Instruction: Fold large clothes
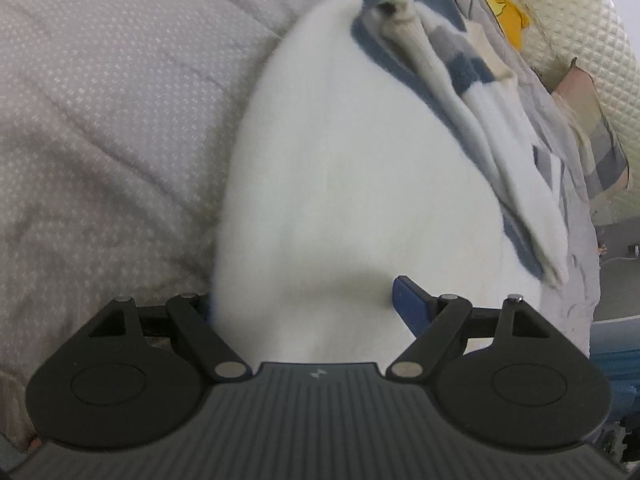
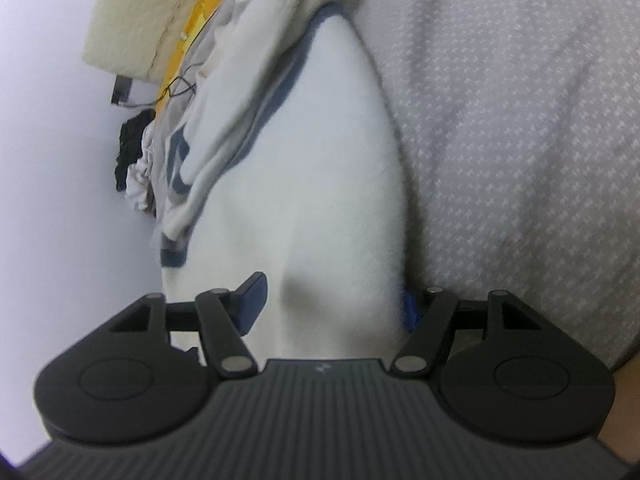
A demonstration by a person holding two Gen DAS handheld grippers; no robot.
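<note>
A large white fuzzy sweater with blue and grey blocks (image 1: 340, 168) lies stretched over a grey patterned bedspread (image 1: 112, 120). My left gripper (image 1: 308, 304) has its jaws around a bunched white edge of the sweater, with one blue finger pad (image 1: 412, 304) showing on the right and the other hidden by cloth. In the right wrist view the same sweater (image 2: 312, 160) runs away from my right gripper (image 2: 332, 300), whose blue pads (image 2: 252, 300) sit on both sides of another bunch of white cloth. A sleeve (image 1: 440, 92) lies folded along the sweater's far side.
A cream quilted headboard or cushion (image 1: 580, 20) and a yellow item (image 1: 504, 4) lie beyond the sweater. Dark and pale crumpled clothes (image 2: 134, 160) sit by a plain wall (image 2: 52, 200). A plaid pillow (image 1: 596, 140) is at the right.
</note>
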